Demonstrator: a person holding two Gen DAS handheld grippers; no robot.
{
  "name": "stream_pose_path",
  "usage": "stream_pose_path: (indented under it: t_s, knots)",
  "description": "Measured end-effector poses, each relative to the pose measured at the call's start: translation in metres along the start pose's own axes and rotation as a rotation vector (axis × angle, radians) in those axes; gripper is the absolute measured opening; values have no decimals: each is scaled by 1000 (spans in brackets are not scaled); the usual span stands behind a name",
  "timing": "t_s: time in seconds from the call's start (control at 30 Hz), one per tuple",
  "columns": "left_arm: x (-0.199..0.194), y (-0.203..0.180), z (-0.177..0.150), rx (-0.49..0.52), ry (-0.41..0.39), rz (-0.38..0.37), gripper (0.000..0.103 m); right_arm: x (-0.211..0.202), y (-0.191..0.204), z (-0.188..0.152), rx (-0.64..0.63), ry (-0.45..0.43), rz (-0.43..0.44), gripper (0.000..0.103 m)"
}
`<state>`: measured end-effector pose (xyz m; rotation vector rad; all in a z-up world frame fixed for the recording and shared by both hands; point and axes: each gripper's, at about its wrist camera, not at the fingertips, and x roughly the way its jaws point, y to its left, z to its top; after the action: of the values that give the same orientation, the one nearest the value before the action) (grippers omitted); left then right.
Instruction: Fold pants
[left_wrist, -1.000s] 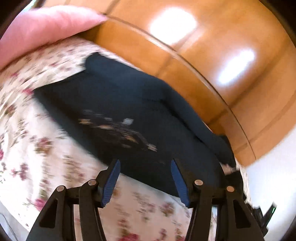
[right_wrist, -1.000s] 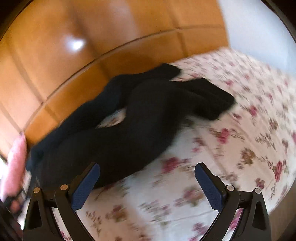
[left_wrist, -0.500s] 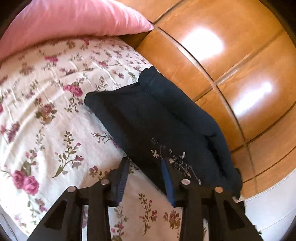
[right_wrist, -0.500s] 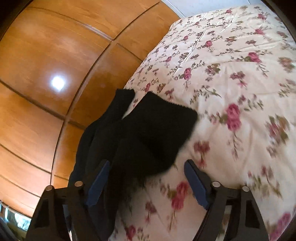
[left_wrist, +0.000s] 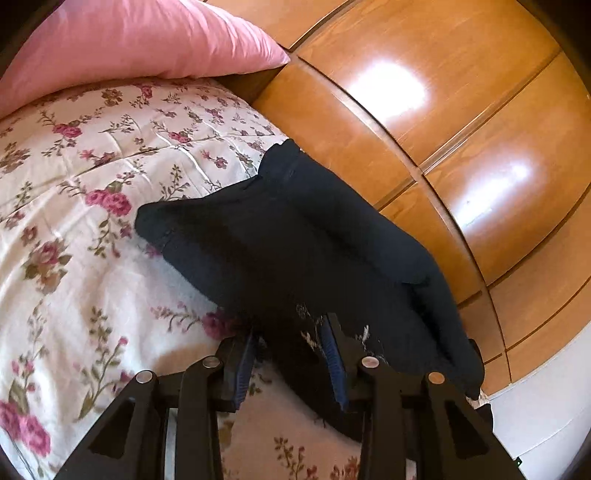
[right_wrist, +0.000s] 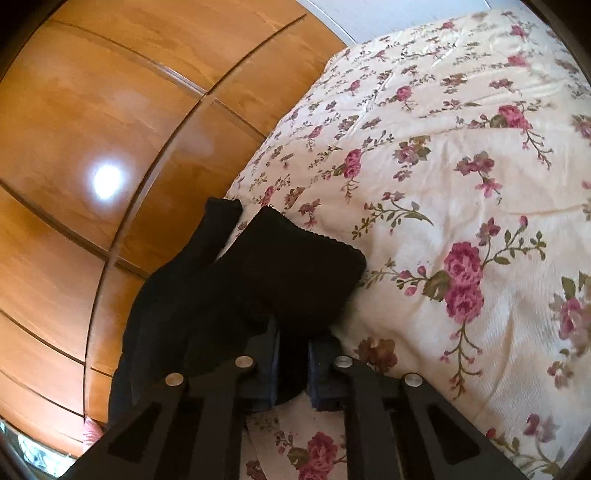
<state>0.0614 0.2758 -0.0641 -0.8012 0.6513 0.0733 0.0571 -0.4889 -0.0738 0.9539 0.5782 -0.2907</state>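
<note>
Dark navy pants (left_wrist: 303, 243) with a small floral print lie on a floral bedspread (left_wrist: 81, 229) beside a wooden wardrobe. My left gripper (left_wrist: 291, 354) is over their near edge, with the fabric between its narrowed blue pads (left_wrist: 334, 365). In the right wrist view the pants (right_wrist: 266, 273) lie with the leg ends pointing away. My right gripper (right_wrist: 291, 369) is shut on the near edge of a leg, with cloth bunched between the pads.
A pink pillow (left_wrist: 129, 40) lies at the head of the bed. Glossy wooden wardrobe doors (left_wrist: 461, 129) stand close along the far side of the pants. The bedspread (right_wrist: 461, 184) spreads wide to the right in the right wrist view.
Both grippers have moved down onto the pants and narrowed. The right one has closed on the leg fabric, and the left one has closed around the near edge.
</note>
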Motion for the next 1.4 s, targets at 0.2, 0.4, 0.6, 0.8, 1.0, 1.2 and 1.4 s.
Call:
stream_pose_path:
  t_s: [0.2,0.4,0.6,0.8,1.0,1.2,1.4]
  knots:
    - [20,-4,11,19,31,68,21,4,3,-2,-19,-12,-8,10]
    - [-2,-3,17,-11,-7,26,7,5,12,3,-19,15,-50,10]
    - [-61,-32,33,98,-99,-86,6,-35,11,32,24,-75,-22,9]
    - [-104,-11,31,-9,-132,-136,6,-74,10,43,-19,-101,-16,9]
    - [-101,32,2,-26,-30,-10,6,-80,-7,23,-35,-66,-54,9]
    - [-82,56,-22,-63,38,54,7,-70,-47,6,71,-49,-81,8]
    - [-100,34,-12,65,-26,44,7,-97,-31,15,67,-109,-34,9]
